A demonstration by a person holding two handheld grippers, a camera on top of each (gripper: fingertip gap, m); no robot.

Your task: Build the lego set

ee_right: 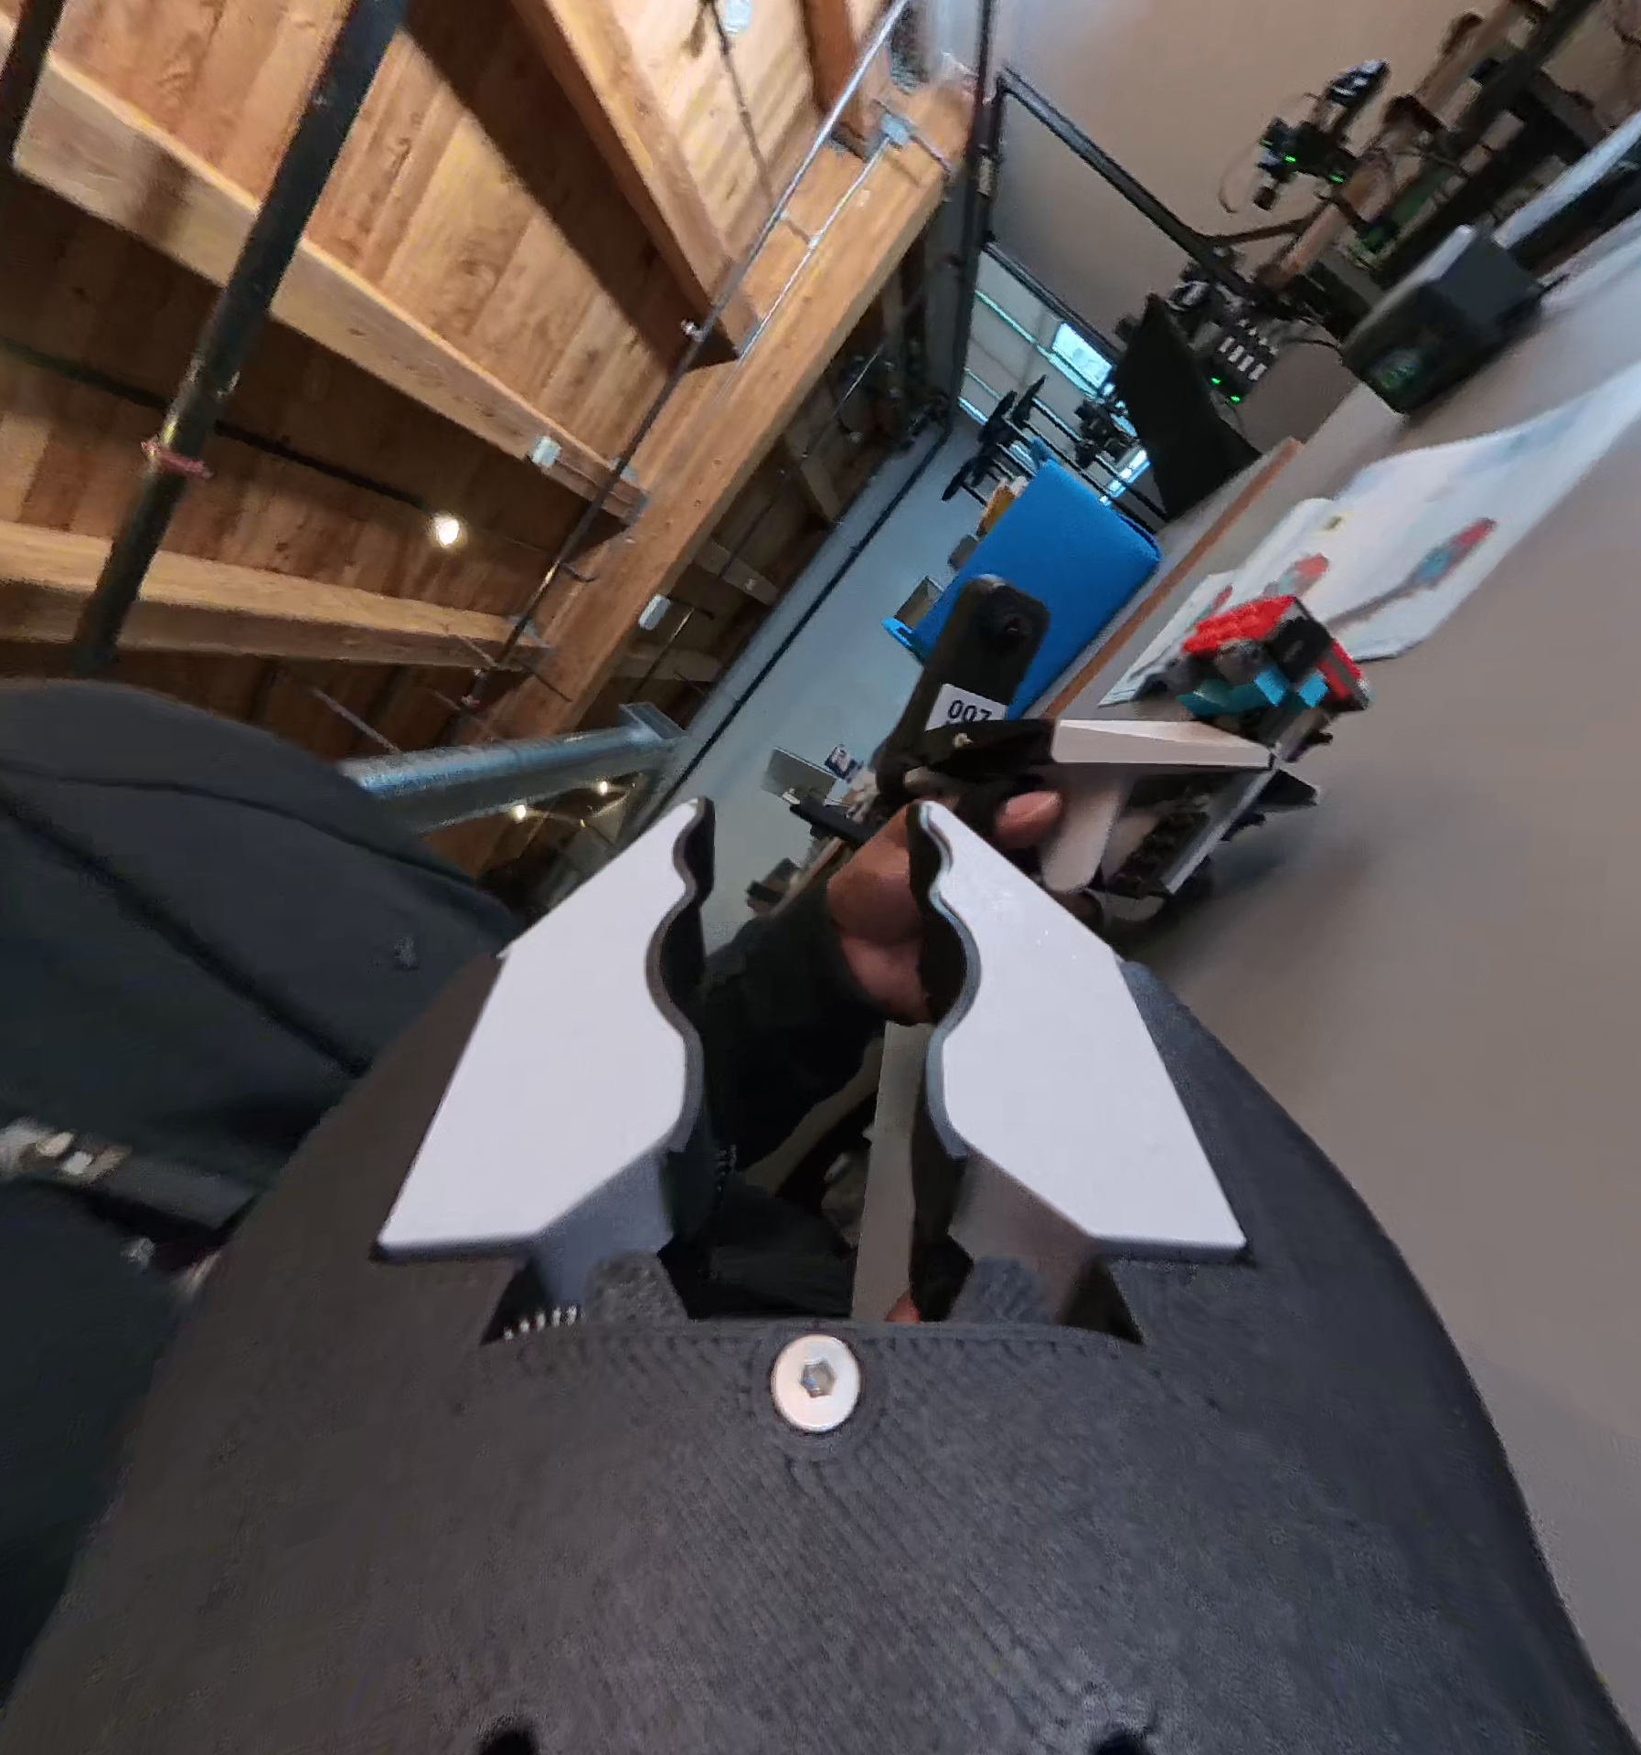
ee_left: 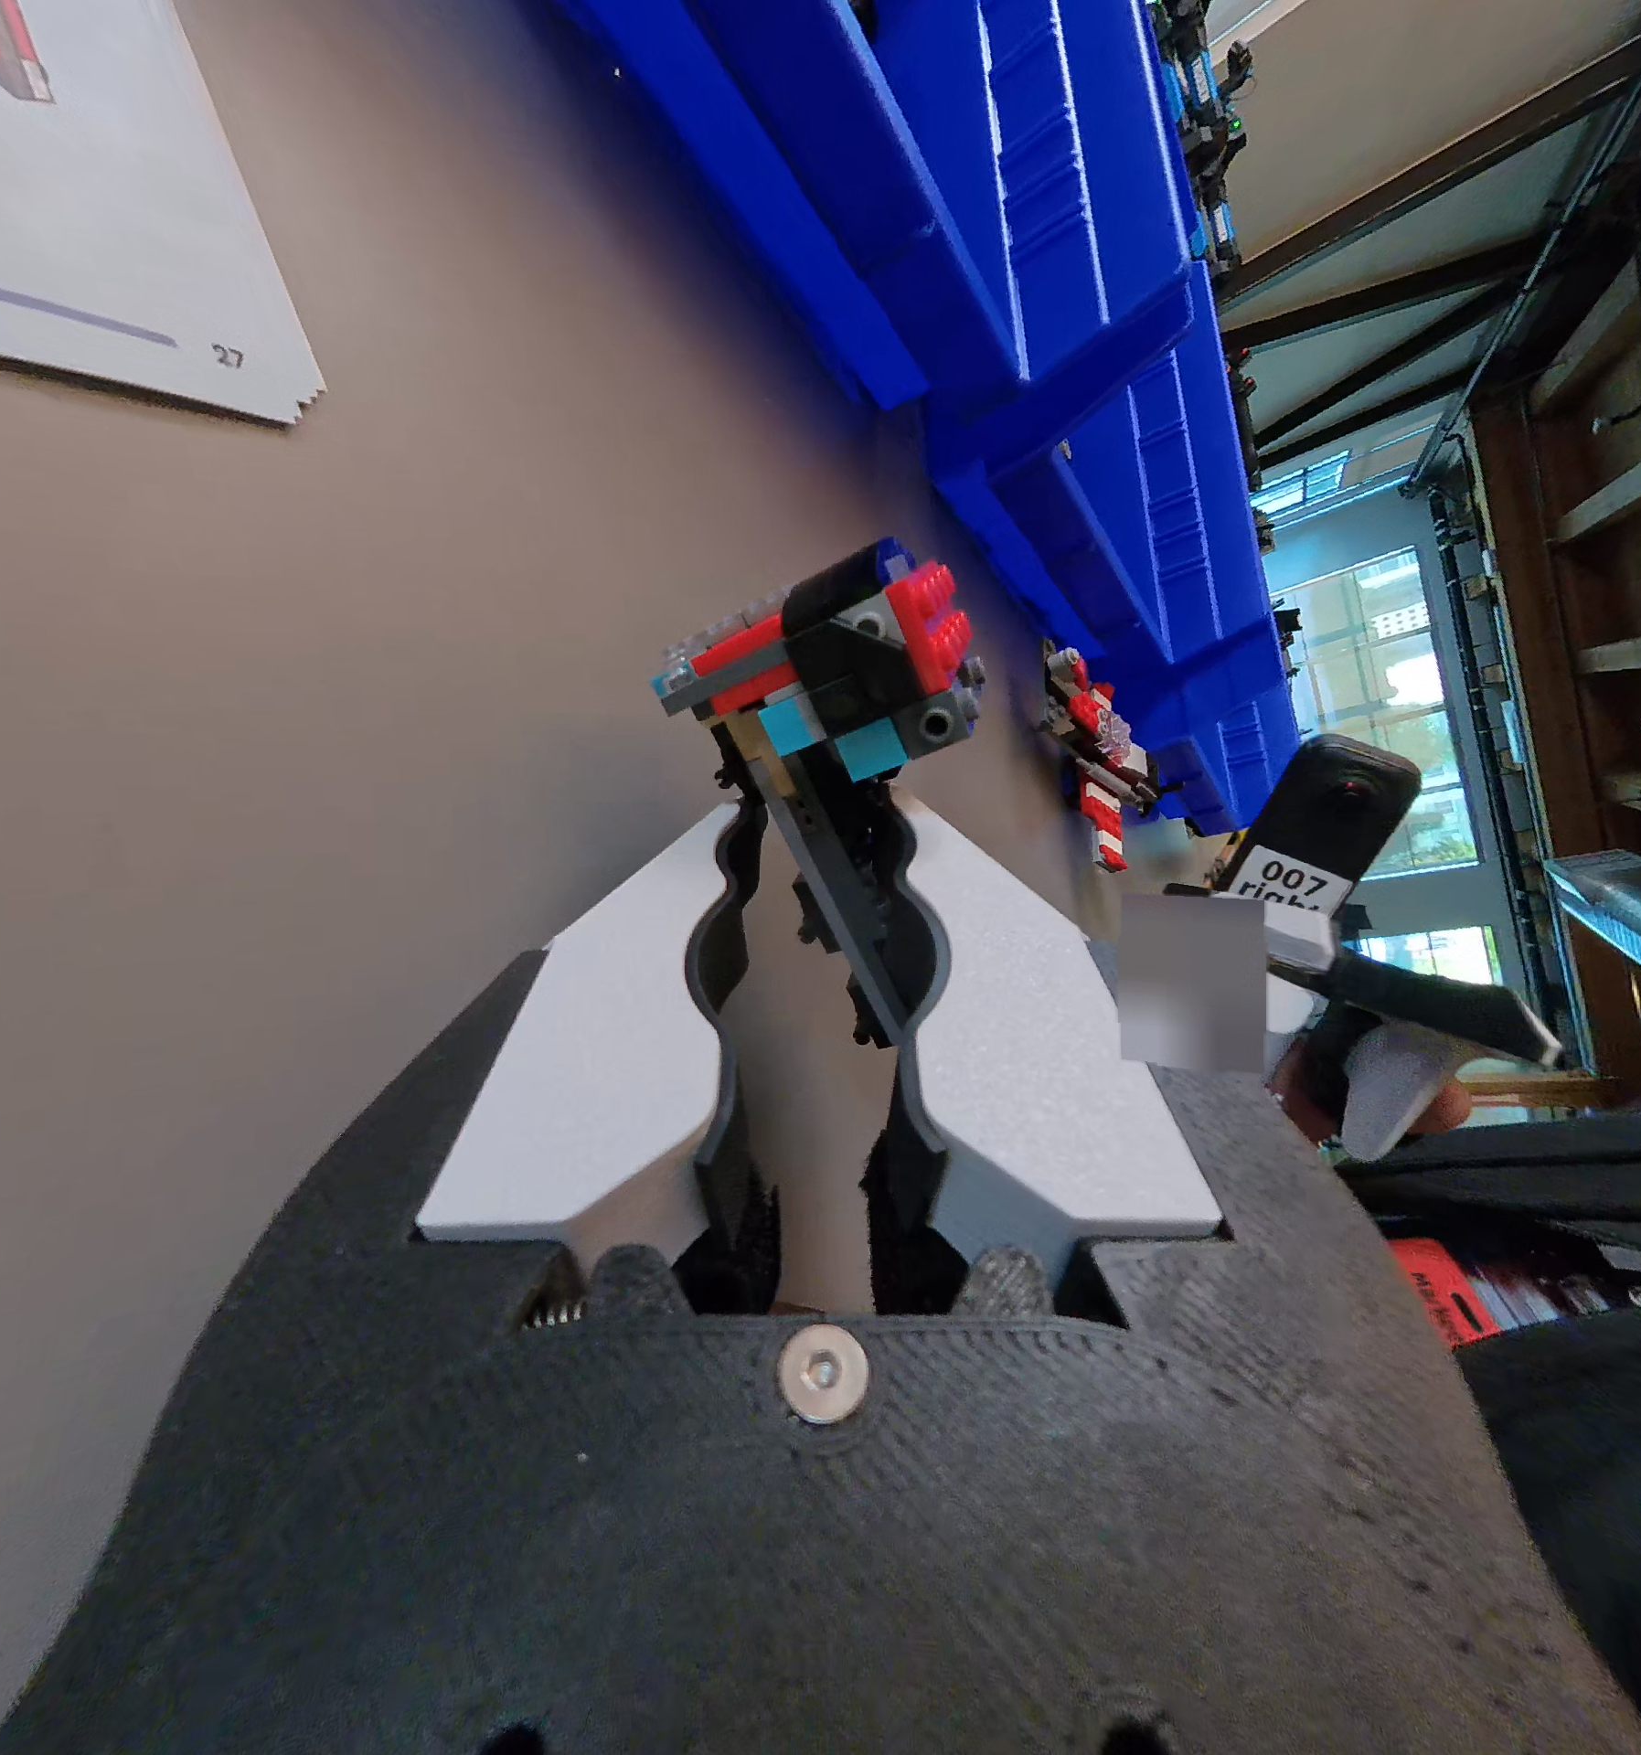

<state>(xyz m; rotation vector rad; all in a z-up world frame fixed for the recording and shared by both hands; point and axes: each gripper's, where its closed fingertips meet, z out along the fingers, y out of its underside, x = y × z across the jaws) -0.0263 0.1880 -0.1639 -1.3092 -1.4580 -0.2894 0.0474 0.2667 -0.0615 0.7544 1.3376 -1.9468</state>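
My left gripper (ee_left: pixel 816 817) is shut on the long grey beam of a lego model (ee_left: pixel 826 665). The model has a blocky head of red, black, teal and grey bricks, and it is held above the grey table (ee_left: pixel 465 570). A second small red and white lego piece (ee_left: pixel 1096 760) lies on the table beside the blue bins. My right gripper (ee_right: pixel 809 817) is open and empty, lifted off the table and pointing towards the person's hand. The right wrist view also shows the left gripper (ee_right: pixel 1282 760) farther off with the lego model (ee_right: pixel 1272 665).
Blue storage bins (ee_left: pixel 1082 285) line the table's far side. An open instruction booklet (ee_left: pixel 85 190) lies on the table and also shows in the right wrist view (ee_right: pixel 1424 551). The person's hand (ee_right: pixel 883 912) and dark sleeve are close to my right gripper. The right gripper's camera (ee_left: pixel 1339 807) shows at the right.
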